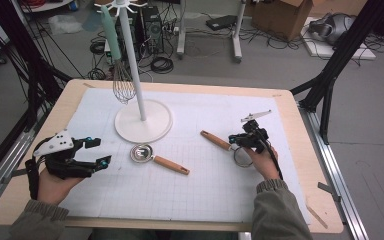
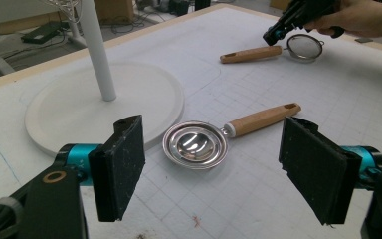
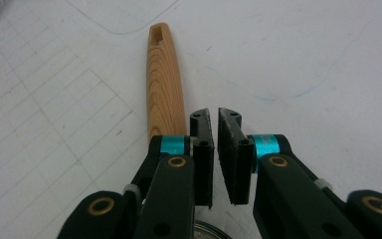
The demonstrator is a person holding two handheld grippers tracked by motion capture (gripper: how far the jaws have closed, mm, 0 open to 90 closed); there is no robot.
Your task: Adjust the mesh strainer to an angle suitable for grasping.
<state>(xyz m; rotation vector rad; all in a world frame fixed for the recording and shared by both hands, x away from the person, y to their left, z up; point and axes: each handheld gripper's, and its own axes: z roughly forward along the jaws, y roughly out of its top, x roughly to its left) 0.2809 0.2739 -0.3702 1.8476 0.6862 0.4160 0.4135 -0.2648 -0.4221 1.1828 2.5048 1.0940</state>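
A small strainer lies right of centre, its wooden handle (image 1: 216,140) (image 3: 165,84) pointing up-left and its mesh ring (image 1: 242,156) (image 2: 304,47) under the person's right hand. My right gripper (image 1: 241,140) (image 3: 215,119) hovers over the joint of handle and ring. Its jaws stand a narrow slit apart with nothing seen between them, and the handle runs just left of them. A steel measuring spoon (image 1: 142,153) (image 2: 195,144) with a wooden handle lies mid-table. My left gripper (image 1: 99,151) (image 2: 216,174) rests wide open left of the spoon, apart from it.
A white hanging stand (image 1: 142,122) (image 2: 104,104) rises from a round base behind the spoon. A whisk (image 1: 122,82) with a pale green handle hangs from it. A white gridded mat (image 1: 205,190) covers the wooden table. Beyond the far edge, cables and boxes cover the floor.
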